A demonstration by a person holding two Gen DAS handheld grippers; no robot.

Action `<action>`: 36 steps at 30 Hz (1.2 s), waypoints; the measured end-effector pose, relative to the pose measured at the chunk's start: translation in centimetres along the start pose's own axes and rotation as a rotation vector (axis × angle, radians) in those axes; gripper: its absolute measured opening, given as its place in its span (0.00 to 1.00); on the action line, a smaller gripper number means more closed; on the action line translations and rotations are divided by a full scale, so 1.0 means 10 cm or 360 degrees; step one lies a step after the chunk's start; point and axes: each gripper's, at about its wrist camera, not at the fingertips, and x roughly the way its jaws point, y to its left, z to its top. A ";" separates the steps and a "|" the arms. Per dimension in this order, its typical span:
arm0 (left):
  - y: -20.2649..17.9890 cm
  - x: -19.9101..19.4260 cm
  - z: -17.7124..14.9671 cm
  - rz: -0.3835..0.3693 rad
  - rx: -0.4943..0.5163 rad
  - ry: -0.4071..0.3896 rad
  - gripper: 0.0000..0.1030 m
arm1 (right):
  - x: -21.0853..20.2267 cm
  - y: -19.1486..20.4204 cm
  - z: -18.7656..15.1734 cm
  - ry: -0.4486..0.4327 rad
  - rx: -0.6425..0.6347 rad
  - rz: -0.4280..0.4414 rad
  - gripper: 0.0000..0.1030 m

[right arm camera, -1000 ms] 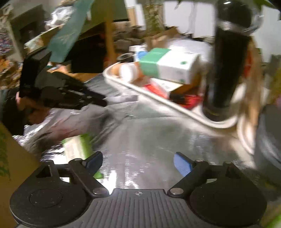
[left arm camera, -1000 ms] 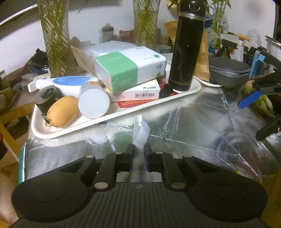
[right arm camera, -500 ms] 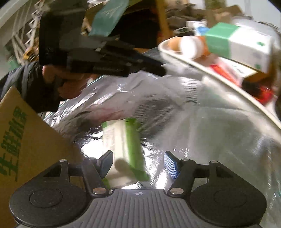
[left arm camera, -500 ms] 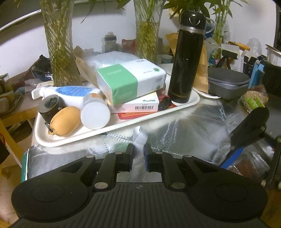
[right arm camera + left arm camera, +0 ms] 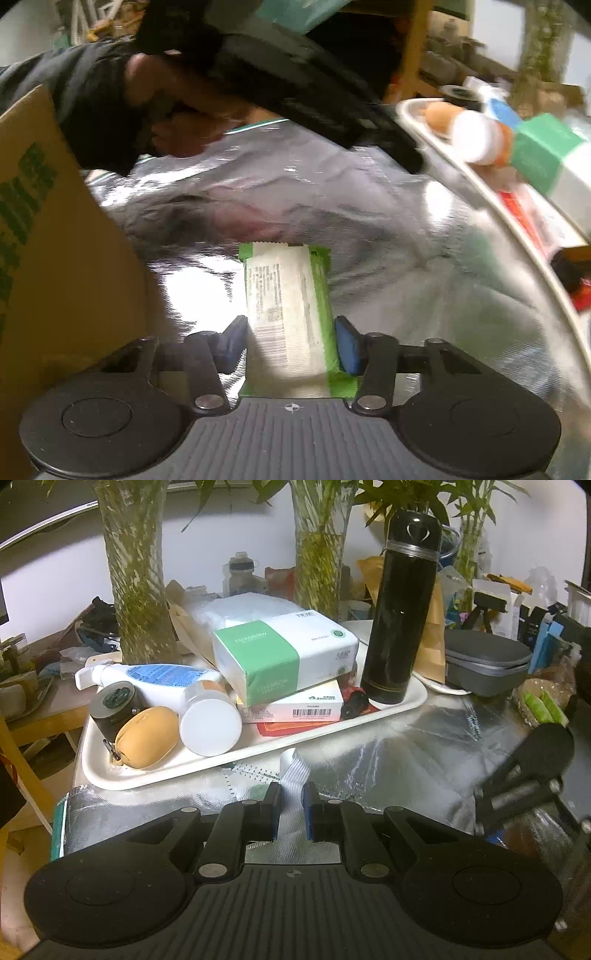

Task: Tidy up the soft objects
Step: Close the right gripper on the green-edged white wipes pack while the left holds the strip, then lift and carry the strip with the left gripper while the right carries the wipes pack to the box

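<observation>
A green and white soft packet (image 5: 284, 284) lies on the silver foil bag (image 5: 388, 229). My right gripper (image 5: 290, 341) straddles its near end. The jaws are closing, and both blue pads touch the packet's long sides. My left gripper (image 5: 291, 794) is shut on the white webbing strap (image 5: 293, 771) of the silver bag (image 5: 406, 760). In the right wrist view a person's hand (image 5: 177, 110) holds that left gripper over the bag's far edge. A green and white tissue pack (image 5: 284, 657) and a tan pouch (image 5: 147, 736) rest on the white tray (image 5: 258, 753).
The tray also carries a tall black flask (image 5: 399, 609), a spray bottle (image 5: 147, 675), a white-capped jar (image 5: 210, 723) and a barcoded box (image 5: 306, 709). A cardboard box (image 5: 55, 240) stands close on the left of the packet. Vases and clutter line the back; a grey case (image 5: 487, 661) sits at right.
My right gripper swung left and down over the silver bag onto the green packet, rolling as it went, and its jaws narrowed around the packet. The left gripper stayed shut on the strap.
</observation>
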 end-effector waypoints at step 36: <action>-0.18 -0.60 0.25 0.0045 -0.0001 -0.0090 0.13 | -1.21 -0.09 -0.30 -0.0029 0.0604 -0.0793 0.49</action>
